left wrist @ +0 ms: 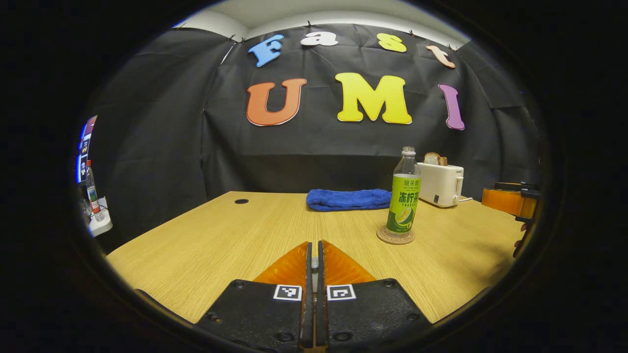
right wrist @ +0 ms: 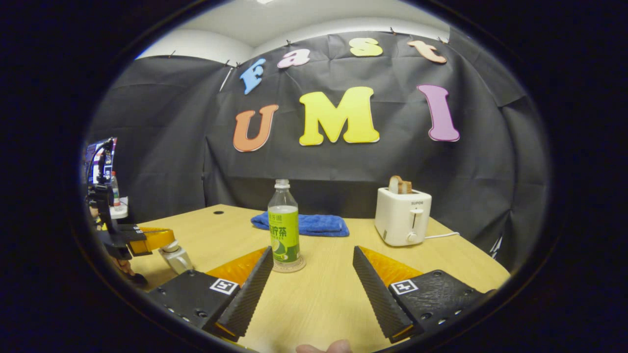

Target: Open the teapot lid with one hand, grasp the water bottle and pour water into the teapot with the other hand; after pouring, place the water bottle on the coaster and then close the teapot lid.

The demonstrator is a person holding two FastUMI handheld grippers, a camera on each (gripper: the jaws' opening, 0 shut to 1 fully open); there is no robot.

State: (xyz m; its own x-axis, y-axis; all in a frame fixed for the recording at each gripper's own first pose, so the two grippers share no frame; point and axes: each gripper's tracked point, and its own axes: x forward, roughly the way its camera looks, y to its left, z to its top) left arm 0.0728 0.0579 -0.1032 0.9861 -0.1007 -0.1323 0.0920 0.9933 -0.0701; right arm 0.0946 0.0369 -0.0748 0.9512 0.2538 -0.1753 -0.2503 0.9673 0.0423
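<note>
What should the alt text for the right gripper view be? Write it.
An open right gripper points at a bottle standing on a coaster on a wooden table. Behind lie a blue towel and a toaster holding bread; the left gripper is at far left.

table front (right wrist: 319, 304) bare; toaster (right wrist: 403, 217), towel (right wrist: 306, 224) behind

bottle (right wrist: 284, 229) on coaster (right wrist: 289, 266) | towel (right wrist: 306, 224) behind | toaster (right wrist: 403, 216) right, on table (right wrist: 324, 294)

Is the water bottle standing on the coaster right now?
Yes, the water bottle stands upright on the round coaster on the table.
</note>
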